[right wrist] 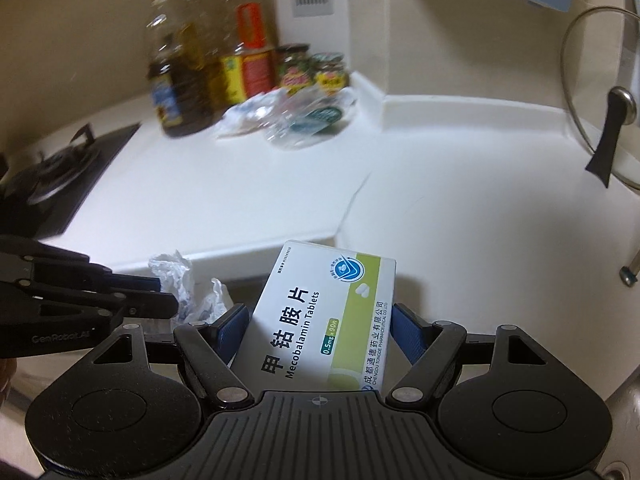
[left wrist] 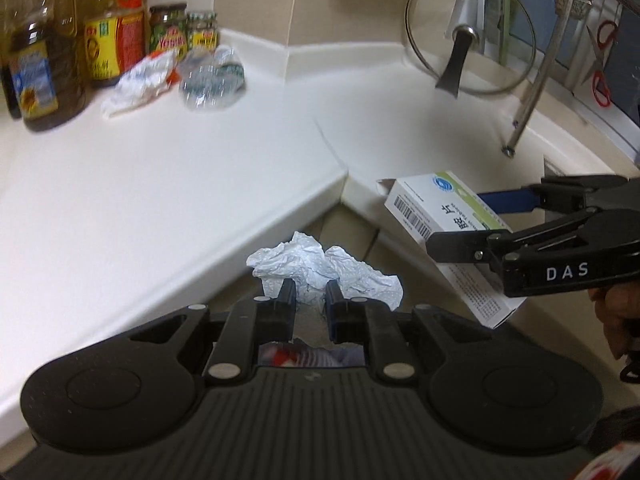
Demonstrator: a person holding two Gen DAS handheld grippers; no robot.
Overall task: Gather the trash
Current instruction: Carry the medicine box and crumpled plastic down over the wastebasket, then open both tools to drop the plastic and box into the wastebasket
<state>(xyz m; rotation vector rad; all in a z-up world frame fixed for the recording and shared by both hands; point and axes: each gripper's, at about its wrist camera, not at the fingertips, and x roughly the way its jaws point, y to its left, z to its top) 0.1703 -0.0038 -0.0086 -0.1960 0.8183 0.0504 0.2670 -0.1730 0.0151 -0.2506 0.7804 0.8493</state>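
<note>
Both claws loaded, off the worktop [left wrist: 160,184].
Our left claw [left wrist: 310,296] clenches tissue [left wrist: 320,264]; right claw [right wrist: 316,328] grips the box [right wrist: 320,320]. Next we need a bin; bottle [left wrist: 212,80] and wrapper [left wrist: 140,80] remain.

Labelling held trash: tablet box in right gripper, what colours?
White tablet box with a lime-green band and black lettering; clearest in the right wrist view.

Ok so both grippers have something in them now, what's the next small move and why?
Probably carry both loads away to a bin, which neither view shows. The left gripper is shut on the crumpled tissue and the right gripper clamps the tablet box, so neither can take the crushed plastic bottle on the counter.
</note>
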